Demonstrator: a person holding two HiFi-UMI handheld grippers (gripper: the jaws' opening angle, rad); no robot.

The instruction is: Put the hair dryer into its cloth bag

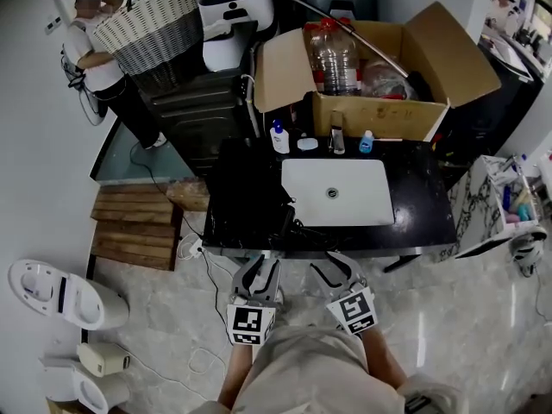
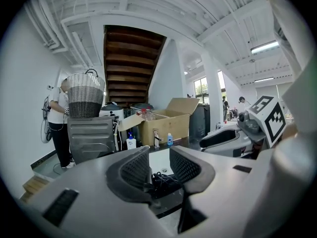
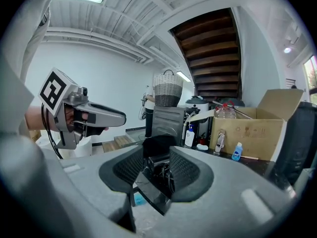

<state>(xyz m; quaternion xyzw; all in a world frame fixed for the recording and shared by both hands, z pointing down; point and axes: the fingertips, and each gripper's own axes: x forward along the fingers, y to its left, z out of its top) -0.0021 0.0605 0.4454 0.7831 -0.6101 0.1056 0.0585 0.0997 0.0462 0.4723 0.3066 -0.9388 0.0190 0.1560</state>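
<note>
Just ahead, the black hair dryer [image 1: 283, 219] sits with its cord on the front left part of the counter [image 1: 423, 222]. The left gripper [image 1: 261, 264] is nearer to it than the right gripper [image 1: 333, 266]. Both have their jaws apart and hold nothing.

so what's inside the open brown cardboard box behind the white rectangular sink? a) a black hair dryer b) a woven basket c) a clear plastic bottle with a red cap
c: a clear plastic bottle with a red cap rises out of the open brown cardboard box, which stands just behind the white rectangular sink.
</note>
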